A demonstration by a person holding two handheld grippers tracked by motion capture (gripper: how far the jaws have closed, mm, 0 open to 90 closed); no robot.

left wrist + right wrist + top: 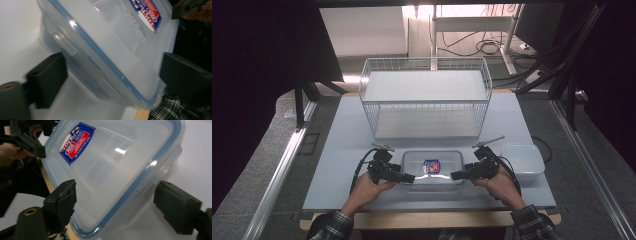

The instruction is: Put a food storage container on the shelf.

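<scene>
Table: a pale rectangular table [342,150] with a wooden strip along its near edge; the person stands at that edge, both forearms in plaid sleeves.
Container: a clear plastic lidded box [432,169] with a blue seal around the rim and a red-and-blue label [431,165] on the lid. It sits at the near middle of the table, between the two grippers.
Left gripper: the left gripper [408,177] is at the box's left end, near its front corner. In the left gripper view the box corner [110,57] lies between the two black jaws. One jaw stands close against the box wall under the lid latch, the other beside the rim. Firm pressing cannot be told; a sliver of gap seems to remain.
Left jaw state: spread wide, straddling the corner, no confirmed hold.
Right gripper: the right gripper [457,175] is at the box's right end, near the front corner. In the right gripper view the box [112,170] lies between the jaws; one jaw overlaps the lid edge, the other stands clear of the box side.
Right jaw state: parted wide around the corner, not clamped.
Wire basket: a white wire basket [426,97] stands farther back, well apart from the box.
Second tub: an open, lidless clear tub [523,159] sits just to the right of the right hand [498,182].
</scene>
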